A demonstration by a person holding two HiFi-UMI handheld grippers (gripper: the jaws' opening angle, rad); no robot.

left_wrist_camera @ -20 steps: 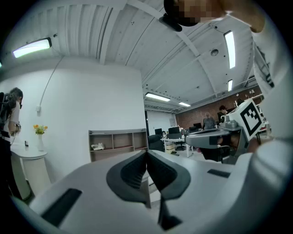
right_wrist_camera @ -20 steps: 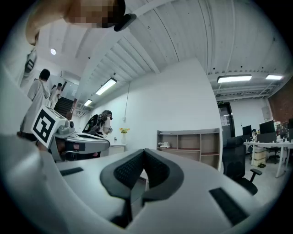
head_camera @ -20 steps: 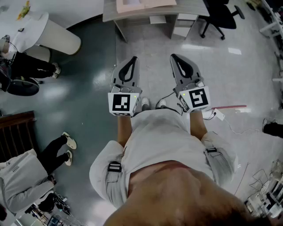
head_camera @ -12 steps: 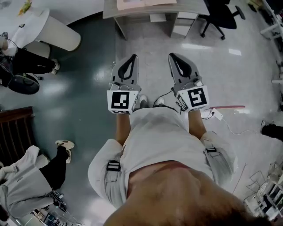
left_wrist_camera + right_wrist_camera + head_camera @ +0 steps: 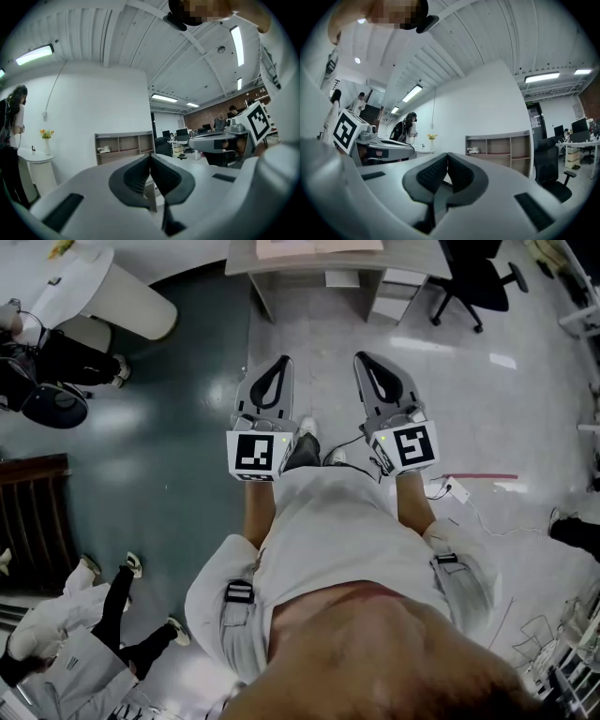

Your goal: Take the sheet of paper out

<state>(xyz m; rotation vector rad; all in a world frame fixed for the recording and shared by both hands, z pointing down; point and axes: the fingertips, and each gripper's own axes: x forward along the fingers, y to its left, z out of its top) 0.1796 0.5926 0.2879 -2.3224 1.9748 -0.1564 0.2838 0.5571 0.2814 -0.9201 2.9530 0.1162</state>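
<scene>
Task hasn't really kicked off, by the look of it. The person stands on a glossy floor (image 5: 178, 427) with the left gripper (image 5: 283, 363) and right gripper (image 5: 362, 358) held level at the waist. Both sets of ribbed dark pads (image 5: 430, 176) are pressed together on nothing. Well ahead of both tips, a flat pale pinkish sheet (image 5: 319, 246), probably the paper, lies on a boxy grey desk (image 5: 239, 261). Next up is likely walking over and spreading the jaws.

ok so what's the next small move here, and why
Probably a step toward the desk ahead, where pale sheets lie. The left gripper and right gripper are both shut with nothing between their fingers, held level over the floor, well short of that desk.
</scene>
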